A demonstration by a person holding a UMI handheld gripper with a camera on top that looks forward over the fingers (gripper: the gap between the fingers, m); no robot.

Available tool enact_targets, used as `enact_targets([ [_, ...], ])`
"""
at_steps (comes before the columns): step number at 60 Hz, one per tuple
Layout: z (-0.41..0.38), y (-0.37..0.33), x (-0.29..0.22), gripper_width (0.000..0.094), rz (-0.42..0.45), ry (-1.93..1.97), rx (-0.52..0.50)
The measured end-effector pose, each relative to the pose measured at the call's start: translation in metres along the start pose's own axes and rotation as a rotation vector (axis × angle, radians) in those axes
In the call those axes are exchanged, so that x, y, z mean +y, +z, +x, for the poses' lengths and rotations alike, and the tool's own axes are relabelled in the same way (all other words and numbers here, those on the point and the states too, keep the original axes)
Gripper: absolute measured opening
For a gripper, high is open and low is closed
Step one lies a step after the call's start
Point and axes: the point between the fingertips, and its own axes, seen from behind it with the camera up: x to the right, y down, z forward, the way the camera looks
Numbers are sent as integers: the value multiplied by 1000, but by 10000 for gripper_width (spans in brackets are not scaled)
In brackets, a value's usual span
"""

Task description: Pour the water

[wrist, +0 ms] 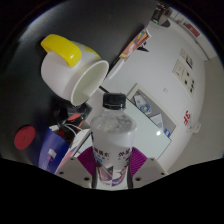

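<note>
"What are the jaws doing from where you're standing?"

"They're pinching the bottle (112, 135). It's a clear plastic one with a white cap, and its purple label is sitting right down between the two purple pads (88, 160), one pressing in on each side. The gripper (110, 172) is carrying it; I can't see its base, so I can't tell whether it's touching anything underneath."

"And is it standing straight?"

"Close to it, with the cap pointing up and away from the jaws."

"Where's it heading, then? What's past the cap?"

"A white cup (76, 72) with a yellow handle is hanging just beyond and a little to the left of the cap. It's tipping on its side, its open mouth facing toward the bottle, and the rim is sitting very near the cap; I can't tell whether they're touching."

"Much room around it?"

"To the left, low down, there's a blue thing with red on it (45, 145), close beside the bottle's shoulder, so that side is looking tight. To the right a pale counter (160, 135) is running off, with a small boxy item (146, 102) lying on it just behind the bottle. Farther back, a white slanted surface with printed labels (185, 70) is closing off the far side. The left behind the cup is lying dark."
</note>
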Motion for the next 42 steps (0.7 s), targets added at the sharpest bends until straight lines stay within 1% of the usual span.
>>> enact_targets([
  [12,7,-3,11,391,7,101,9],
  [15,18,-8,22,389,8,211,16],
  [20,35,-15,50,387,-16,489,17],
  [22,40,-17,59,387,-19,632,-3],
  [26,39,-21,84,387,-52,957,-47],
  [31,26,-24,109,388,-75,1362,-122],
  [37,-1,-24,122,387,-90,1753,-204],
  [39,-12,-34,113,388,-113,1844,-216],
  [40,-25,-30,123,387,-103,1889,-243],
  [42,-44,-31,121,387,-115,1965,-285],
])
